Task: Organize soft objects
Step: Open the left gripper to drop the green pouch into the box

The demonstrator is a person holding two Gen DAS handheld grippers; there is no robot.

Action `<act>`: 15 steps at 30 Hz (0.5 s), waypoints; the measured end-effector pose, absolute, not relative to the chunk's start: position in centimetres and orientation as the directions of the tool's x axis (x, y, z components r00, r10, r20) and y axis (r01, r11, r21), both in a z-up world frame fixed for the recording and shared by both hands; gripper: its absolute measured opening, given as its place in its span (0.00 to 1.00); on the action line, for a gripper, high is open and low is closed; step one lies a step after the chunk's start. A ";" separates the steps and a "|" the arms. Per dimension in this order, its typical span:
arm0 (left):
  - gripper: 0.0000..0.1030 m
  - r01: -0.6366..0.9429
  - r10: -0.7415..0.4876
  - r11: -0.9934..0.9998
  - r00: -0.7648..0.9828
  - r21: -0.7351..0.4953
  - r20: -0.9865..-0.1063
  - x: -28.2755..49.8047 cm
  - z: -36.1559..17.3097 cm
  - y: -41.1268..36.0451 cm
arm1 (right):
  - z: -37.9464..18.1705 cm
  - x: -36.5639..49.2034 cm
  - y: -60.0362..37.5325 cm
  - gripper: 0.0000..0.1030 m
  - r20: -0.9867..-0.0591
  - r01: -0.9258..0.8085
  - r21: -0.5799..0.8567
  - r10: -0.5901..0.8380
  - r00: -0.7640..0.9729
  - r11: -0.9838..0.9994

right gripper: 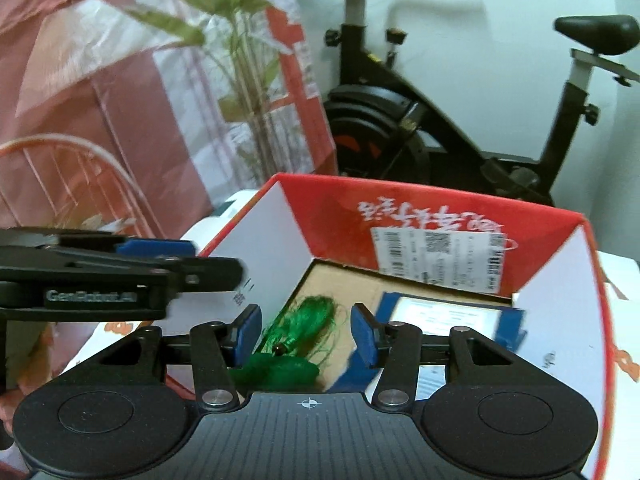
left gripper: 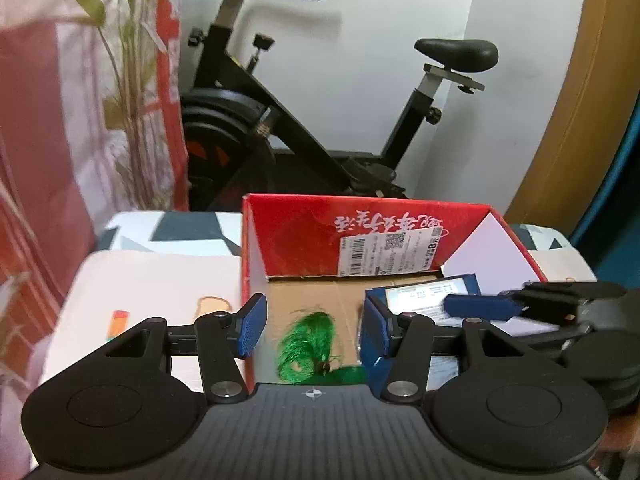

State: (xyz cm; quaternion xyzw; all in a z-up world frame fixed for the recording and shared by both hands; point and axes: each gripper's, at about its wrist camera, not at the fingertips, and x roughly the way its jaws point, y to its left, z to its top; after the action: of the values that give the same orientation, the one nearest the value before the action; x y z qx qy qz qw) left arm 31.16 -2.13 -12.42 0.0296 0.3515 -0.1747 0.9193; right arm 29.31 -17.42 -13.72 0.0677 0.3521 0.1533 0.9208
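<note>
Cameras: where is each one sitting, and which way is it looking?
Left wrist: rides the left gripper, looking forward and down into the red box at the green tassel; own blue fingers show, right gripper beside.
Right wrist: rides the right gripper, same aim; left gripper at left.
Both share the box, tassel, blue packet, exercise bike.

Landmark: red cardboard box (left gripper: 316, 232), open at the top, printed label on its far inner wall.
Green tassel (left gripper: 308, 344): inside the box, on its brown floor, near the front.
Blue packet (left gripper: 424, 300): inside the box, right of the tassel.
Left gripper (left gripper: 314, 326): above the box's near edge, jaws apart, nothing pressed between them.
Right gripper (left gripper: 476, 304): over the box's right side, above the packet.
Exercise bike (left gripper: 320, 120): behind the box.
Patterned curtain (left gripper: 80, 120): left of the box.
</note>
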 end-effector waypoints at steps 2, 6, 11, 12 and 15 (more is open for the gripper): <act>0.54 0.340 -0.275 0.940 0.703 -0.030 -0.655 30.1 -12.1 -2.2 | -13.2 28.5 -18.1 0.45 -0.615 -0.225 0.237 0.326 0.718 0.945; 0.54 0.334 -0.239 0.942 0.733 0.030 -0.637 27.3 -11.5 -2.3 | -12.5 26.7 -19.1 0.45 -0.598 -0.227 0.210 0.309 0.739 0.951; 0.54 0.310 -0.230 0.950 0.761 0.029 -0.607 24.3 -10.4 -1.9 | -11.5 23.8 -20.4 0.45 -0.570 -0.229 0.189 0.297 0.766 0.955; 0.54 0.302 -0.225 0.953 0.769 0.030 -0.598 23.5 -10.2 -1.8 | -11.2 23.2 -20.6 0.45 -0.564 -0.231 0.185 0.296 0.771 0.955; 0.54 0.285 -0.222 0.958 0.778 0.016 -0.588 21.7 -9.8 -1.7 | -10.6 21.1 -21.1 0.45 -0.543 -0.244 0.165 0.294 0.787 0.956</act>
State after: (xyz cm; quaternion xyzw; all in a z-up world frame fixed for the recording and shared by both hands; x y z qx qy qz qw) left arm 21.66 -1.70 -9.81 0.0519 0.3050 -0.1348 0.9413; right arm 21.12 -21.08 -10.59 0.0429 0.2939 0.1423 0.9442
